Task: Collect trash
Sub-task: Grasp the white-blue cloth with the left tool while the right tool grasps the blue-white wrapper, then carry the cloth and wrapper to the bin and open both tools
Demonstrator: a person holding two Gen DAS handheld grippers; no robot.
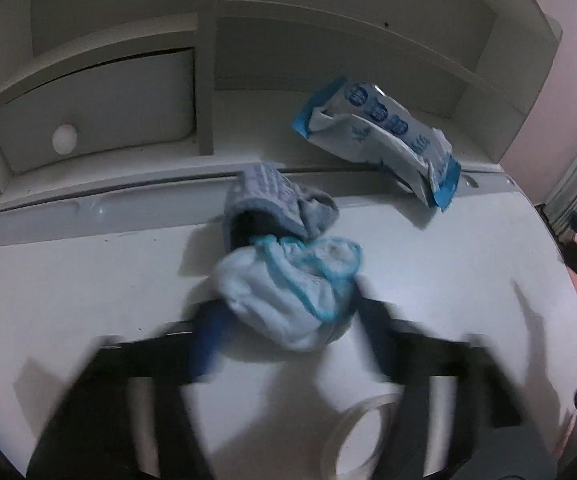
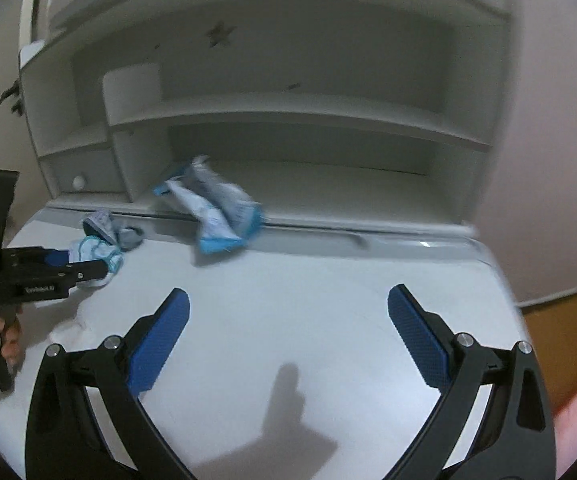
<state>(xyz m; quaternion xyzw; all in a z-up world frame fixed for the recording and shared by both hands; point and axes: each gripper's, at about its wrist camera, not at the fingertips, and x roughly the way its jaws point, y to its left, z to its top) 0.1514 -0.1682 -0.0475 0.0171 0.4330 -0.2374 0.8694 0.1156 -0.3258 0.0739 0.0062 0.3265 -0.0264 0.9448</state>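
Left gripper (image 1: 288, 320) fingers closed on pale blue crumpled cloth (image 1: 288, 292) with turquoise hem, soft and bunched, at middle of white worktop (image 1: 68, 280). Grey knitted sock (image 1: 276, 204) touches cloth on far side. Blue-white crumpled wrapper (image 1: 384, 140), printed with round blue marks, lies at shelf edge, well apart from cloth. Right gripper (image 2: 288, 332) fingers spread wide, holding nothing, above bare worktop. View of left gripper is blurred.

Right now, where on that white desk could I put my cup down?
Bare desk lies between the right hand-held gripper and the blue-and-white wrapper. It is crowded at left, where the left hand-held gripper meets the light blue cloth and grey sock.
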